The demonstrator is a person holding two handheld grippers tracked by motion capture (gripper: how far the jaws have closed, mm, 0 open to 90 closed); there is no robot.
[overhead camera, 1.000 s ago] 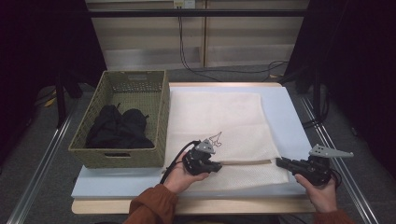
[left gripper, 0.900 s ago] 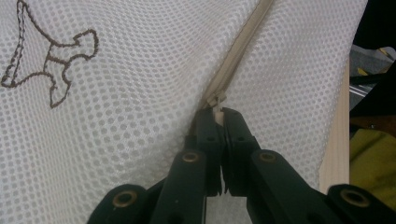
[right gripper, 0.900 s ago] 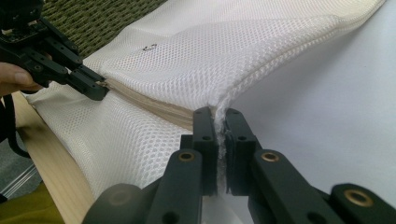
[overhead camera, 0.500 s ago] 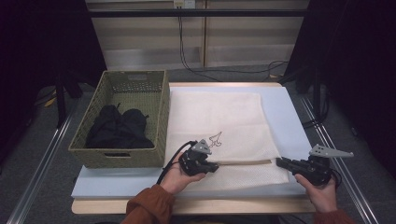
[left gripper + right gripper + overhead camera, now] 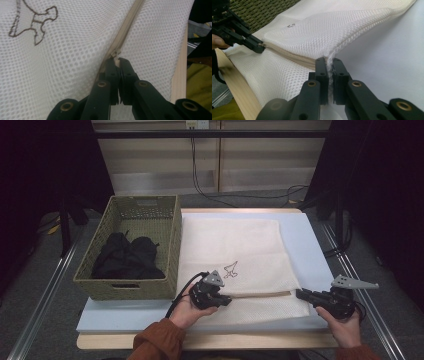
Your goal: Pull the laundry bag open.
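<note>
Near the table's (image 5: 300, 227) front edge: mesh laundry bag (image 5: 235, 250). Left hand-held gripper (image 5: 117, 62) pinching the zipper pull (image 5: 115, 54); right hand-held gripper (image 5: 329, 65) clamped on the bag's corner, bracing the zipper (image 5: 287, 53) taut for sliding.

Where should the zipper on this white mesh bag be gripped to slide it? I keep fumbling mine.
Grip the small zipper pull, coming in along the zipper line, as the left gripper does here. The tab sticks up thin and flat from the beige zipper tape, so shut jaws pinch it cleanly. The right gripper clamps the mesh bag at its corner seam.
</note>
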